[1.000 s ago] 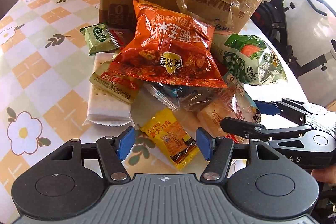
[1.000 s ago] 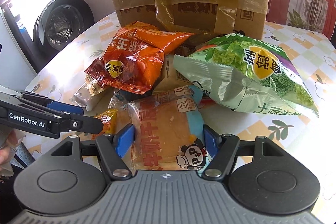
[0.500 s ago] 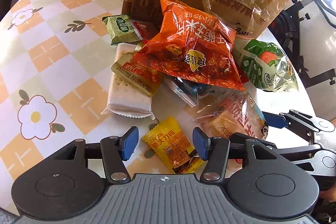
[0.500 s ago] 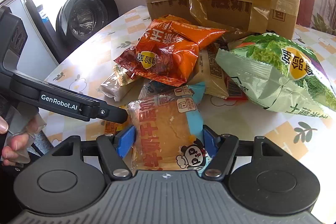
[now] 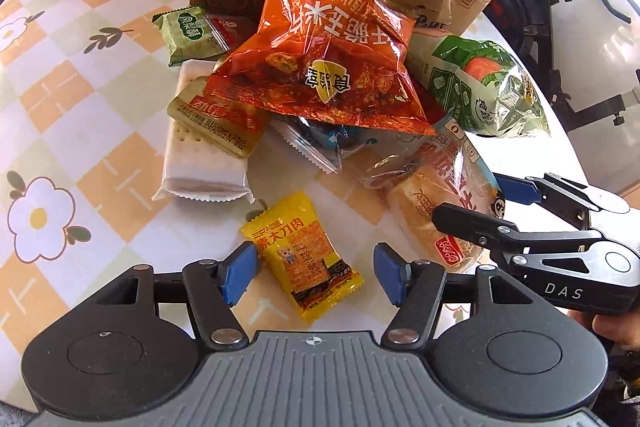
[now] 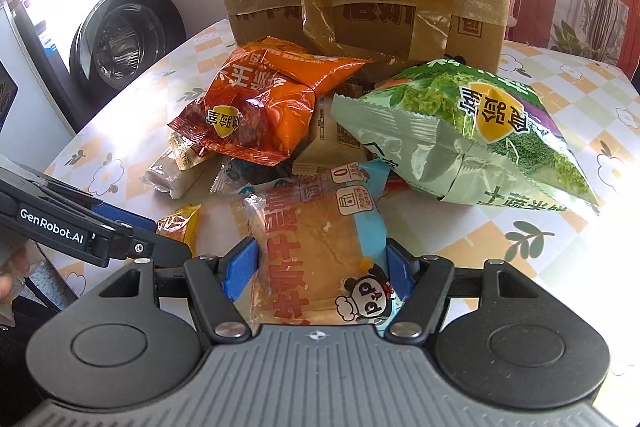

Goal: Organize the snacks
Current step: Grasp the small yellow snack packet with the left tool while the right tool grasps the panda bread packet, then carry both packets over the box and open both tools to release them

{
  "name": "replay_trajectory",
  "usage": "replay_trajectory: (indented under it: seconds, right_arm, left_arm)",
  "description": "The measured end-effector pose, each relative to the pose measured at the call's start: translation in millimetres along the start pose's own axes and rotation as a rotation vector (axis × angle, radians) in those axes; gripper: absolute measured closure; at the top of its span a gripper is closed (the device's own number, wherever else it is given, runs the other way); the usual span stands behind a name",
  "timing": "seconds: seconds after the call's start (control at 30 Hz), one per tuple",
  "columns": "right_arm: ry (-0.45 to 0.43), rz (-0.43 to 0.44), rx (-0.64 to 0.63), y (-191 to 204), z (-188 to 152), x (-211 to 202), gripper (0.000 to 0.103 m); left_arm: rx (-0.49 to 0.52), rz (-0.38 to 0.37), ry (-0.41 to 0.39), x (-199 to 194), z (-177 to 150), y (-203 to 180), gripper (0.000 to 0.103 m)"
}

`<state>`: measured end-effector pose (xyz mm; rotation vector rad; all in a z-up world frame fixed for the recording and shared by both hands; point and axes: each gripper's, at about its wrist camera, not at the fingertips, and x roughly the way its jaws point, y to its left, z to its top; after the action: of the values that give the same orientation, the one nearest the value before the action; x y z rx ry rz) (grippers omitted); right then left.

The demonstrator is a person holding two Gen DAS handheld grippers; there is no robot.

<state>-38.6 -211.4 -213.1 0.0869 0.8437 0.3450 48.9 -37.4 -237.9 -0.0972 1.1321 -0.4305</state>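
Left wrist view: your left gripper (image 5: 314,277) is opening, its 2 pads straddling the yellow snack packet (image 5: 306,255) on the counter (image 5: 60,107) without pressing it.

Right wrist view: your right gripper (image 6: 320,267) closes on the bread packet (image 6: 316,251), both pads against its sides.

Left gripper (image 5: 316,273) fingers opening again around yellow snack packet (image 5: 304,255), after narrowing

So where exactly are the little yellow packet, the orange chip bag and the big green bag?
Yellow packet (image 5: 306,253): left wrist view, middle of its printed front.
Orange chip bag (image 5: 324,67): left wrist view, centre of its crinkled front.
Green bag (image 6: 484,131): right wrist view, near its yellow logo.
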Motion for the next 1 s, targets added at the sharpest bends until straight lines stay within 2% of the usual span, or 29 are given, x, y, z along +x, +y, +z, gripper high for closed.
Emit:
replay_trajectory:
  seconds: [0.13,0.27,0.37,0.57,0.67,1.0]
  right_arm:
    - [-0.008,-0.002,0.009,-1,-1,-1,0.035]
    - [-0.015,0.001,0.019,-3,-3,-2,0.035]
    - [-0.017,0.002,0.019,-2,-2,-1,0.035]
    - [-0.018,0.021,0.016,-1,-3,-1,0.035]
    - [-0.014,0.045,-0.003,2,-2,-4,0.035]
    - [-0.109,0.141,0.003,5,19,-36,0.035]
  left_arm:
    - [0.124,0.085,-0.007,7,3,-20,0.041]
    - [0.189,0.129,-0.043,12,1,-30,0.041]
    - [0.216,0.181,-0.065,13,0,-34,0.058]
    - [0.112,0.097,-0.091,1,0,-10,0.06]
    - [0.076,0.073,-0.134,-13,-3,-1,0.06]
    - [0.128,0.05,-0.314,-50,2,-14,0.06]
